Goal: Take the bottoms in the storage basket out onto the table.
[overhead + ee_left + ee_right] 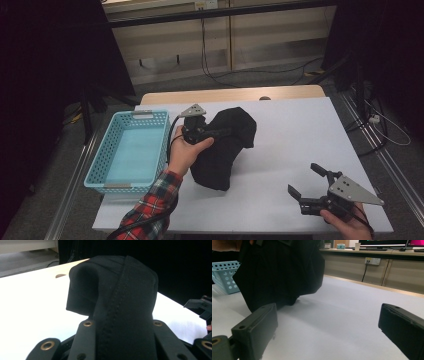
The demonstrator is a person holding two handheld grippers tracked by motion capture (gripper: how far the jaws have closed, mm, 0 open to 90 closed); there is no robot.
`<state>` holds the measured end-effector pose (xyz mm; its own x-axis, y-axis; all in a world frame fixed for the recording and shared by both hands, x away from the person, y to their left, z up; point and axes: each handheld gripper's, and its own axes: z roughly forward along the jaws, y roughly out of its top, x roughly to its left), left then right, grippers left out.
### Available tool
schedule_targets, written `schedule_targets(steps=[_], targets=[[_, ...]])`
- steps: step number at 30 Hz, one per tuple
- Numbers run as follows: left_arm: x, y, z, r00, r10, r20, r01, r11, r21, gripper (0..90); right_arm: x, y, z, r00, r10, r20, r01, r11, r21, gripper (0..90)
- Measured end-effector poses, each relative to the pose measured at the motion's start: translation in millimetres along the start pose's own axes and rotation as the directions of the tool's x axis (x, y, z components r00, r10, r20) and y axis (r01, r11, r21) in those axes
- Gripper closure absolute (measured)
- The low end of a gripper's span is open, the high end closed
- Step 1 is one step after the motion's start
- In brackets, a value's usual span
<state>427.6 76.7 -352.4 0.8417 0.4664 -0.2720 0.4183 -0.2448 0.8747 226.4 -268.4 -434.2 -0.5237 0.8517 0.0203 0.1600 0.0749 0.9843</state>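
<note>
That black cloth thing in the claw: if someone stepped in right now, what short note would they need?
Left claw: shut on the black fabric garment, a fold pinched between its jaws, its lower end resting on the white table.
Right claw: open, holding nothing, near the table's front right corner.
Light blue perforated plastic basket: at the table's left edge, nothing in it.
Done: garment gripped.
Left: probably putting it in the basket.

A black garment [117,302] rises between the left gripper [122,340]'s two black jaws, which stand close against its sides at a stitched seam. Above them the cloth stands up in a folded hump over the white worktop [30,305]. At the right edge, part of the right gripper [201,307] shows above the worktop.
</note>
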Motion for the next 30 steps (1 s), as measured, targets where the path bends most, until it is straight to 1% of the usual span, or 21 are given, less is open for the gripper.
schedule_targets(steps=[6,11,15,18,22,24,25,30], targets=[[-0.2,-8.8,6.4,0.9998,0.014,-0.013,-0.013,0.9992,0.038,71.0,0.4,0.0,0.1,1.0,-0.002,-0.002,0.002,1.0,0.001,2.0],[0.4,-14.3,11.3,0.9996,0.014,-0.023,-0.013,0.9984,0.054,70.4,0.4,0.0,0.4,1.0,-0.004,-0.003,0.004,1.0,0.003,2.1],[1.2,-17.4,14.2,0.9997,0.003,-0.023,-0.001,0.9975,0.071,69.8,0.4,-0.1,0.4,1.0,-0.004,-0.004,0.004,1.0,0.004,2.1],[1.0,-19.5,16.2,0.9994,0.012,-0.033,-0.009,0.9966,0.082,69.3,0.6,-0.4,0.8,0.9999,-0.006,-0.009,0.006,1.0,0.006,2.1],[0.0,-21.2,17.6,0.999,0.018,-0.04,-0.014,0.9959,0.089,68.5,0.9,-0.1,0.8,0.9999,-0.009,-0.01,0.009,1.0,0.007,2.1],[-0.1,-21.5,17.7,0.9991,0.016,-0.04,-0.012,0.9962,0.086,67.7,0.7,0.0,0.7,0.9999,-0.01,-0.009,0.01,1.0,0.006,2.1],[-0.3,-22.2,17.8,0.9993,0.007,-0.037,-0.004,0.9964,0.085,67.7,0.5,0.3,0.7,0.9999,-0.008,-0.01,0.008,1.0,0.004,2.1],[-2.3,-24.6,20.1,0.9989,0.019,-0.042,-0.015,0.9954,0.095,67.8,0.0,0.5,0.3,1.0,-0.006,-0.006,0.006,1.0,0.002,2.1]])
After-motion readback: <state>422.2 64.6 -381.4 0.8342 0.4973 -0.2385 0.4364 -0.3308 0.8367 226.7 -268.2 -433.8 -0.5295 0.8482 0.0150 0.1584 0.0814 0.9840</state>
